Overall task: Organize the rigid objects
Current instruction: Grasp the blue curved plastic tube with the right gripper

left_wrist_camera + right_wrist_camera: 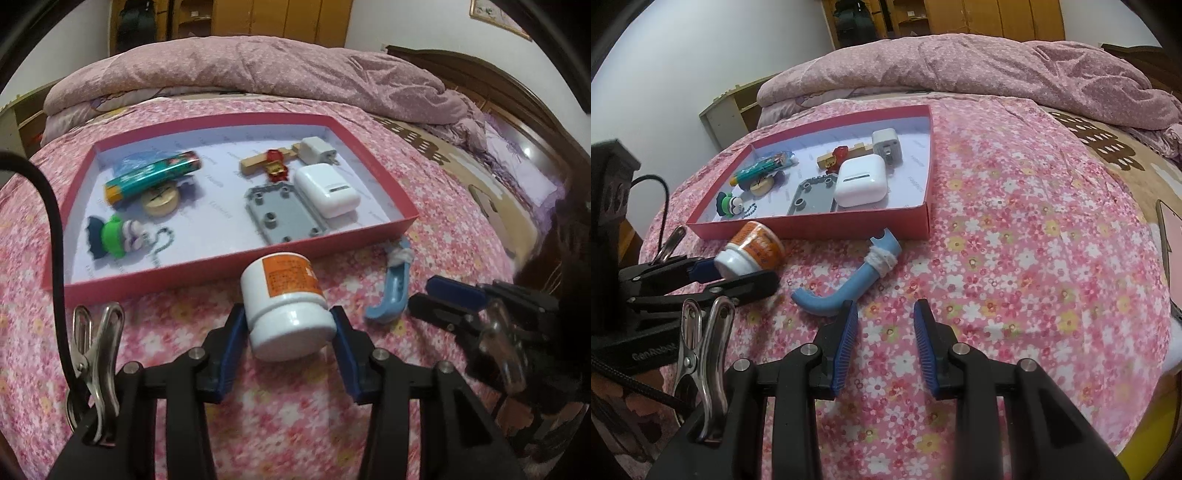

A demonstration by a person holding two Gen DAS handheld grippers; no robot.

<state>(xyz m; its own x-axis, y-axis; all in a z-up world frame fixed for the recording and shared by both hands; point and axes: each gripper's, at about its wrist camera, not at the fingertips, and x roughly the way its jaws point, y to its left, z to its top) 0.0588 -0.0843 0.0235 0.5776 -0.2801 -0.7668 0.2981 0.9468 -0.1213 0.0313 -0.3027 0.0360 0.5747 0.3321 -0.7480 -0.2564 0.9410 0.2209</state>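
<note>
The white jar w/ orange label is held on its side between the blue pads of the left gripper, lid end toward the camera, just in front of the near wall of the red box on the floral bedspread; whether it is lifted or resting on the cloth cannot be told. The pads press on the lid band, so the left tongs are closed on the jar. The right gripper stands open w/ nothing between its pads, just beside the curved blue handle w/ white wrap, which lies outside the box. Inside the box are seen a white case, a white charger, a grey studded plate, a wooden piece w/ red figure, a green tube, a round wooden disc and a green-hatted keychain figure. Risks, as judged: the grip sits on a smooth round lid, so the jar could roll or slip out if tilted; it could catch the box wall if carried too low; a drop into the crowded right half could knock the case or plate, so the bare middle looks safer. Label text on the jar is too blurred to read; "GenRobot" is legible on the left gripper body in the right wrist view; faint repeated print on the box lining is unreadable.
</note>
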